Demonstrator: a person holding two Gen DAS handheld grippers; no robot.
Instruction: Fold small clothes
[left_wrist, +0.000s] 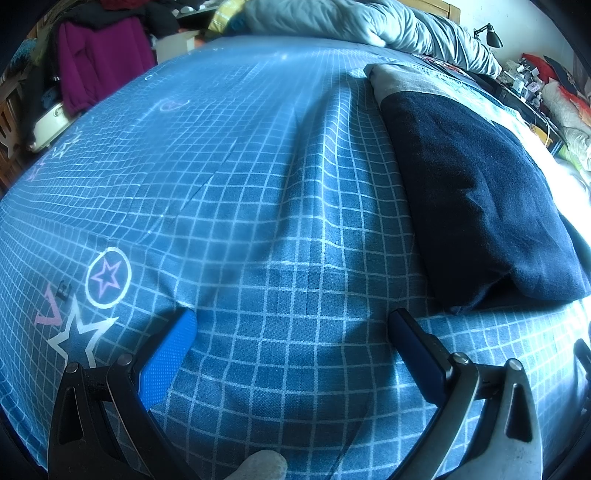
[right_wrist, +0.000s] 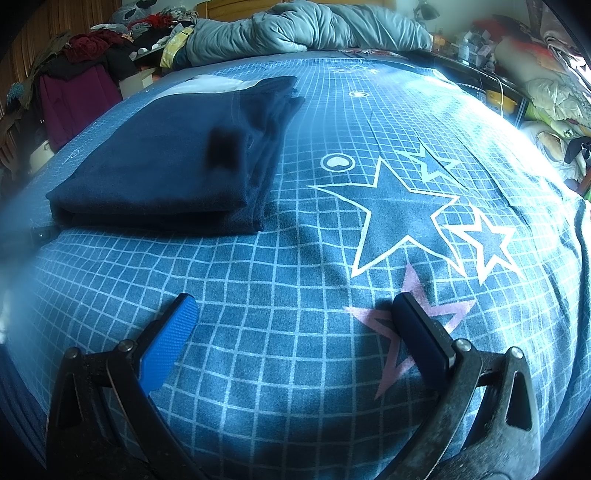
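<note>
Blue bedsheet with a white grid and star prints (left_wrist: 258, 229) covers the bed and fills most of both views. At the top of each frame lies a rumpled grey quilt (right_wrist: 306, 27), and at the upper left a heap of clothes with a magenta garment (left_wrist: 99, 59) shows beside the bed.

Left tongs (left_wrist: 291, 332) sit at the bottom of the left wrist view, their two blue-padded fingers spread wide with only the sheet between them. A folded navy-blue fleece garment (left_wrist: 480, 206) lies flat on the sheet at the right of that frame, its near corner close to the right finger but apart from it; a grey band shows at its far end.

Right tongs (right_wrist: 293, 314) are likewise spread wide and empty, low over the sheet at the bottom of the right wrist view. There the folded navy garment (right_wrist: 177, 162) rests at the upper left, well apart from the fingers, with stacked layers showing along its right edge.
</note>
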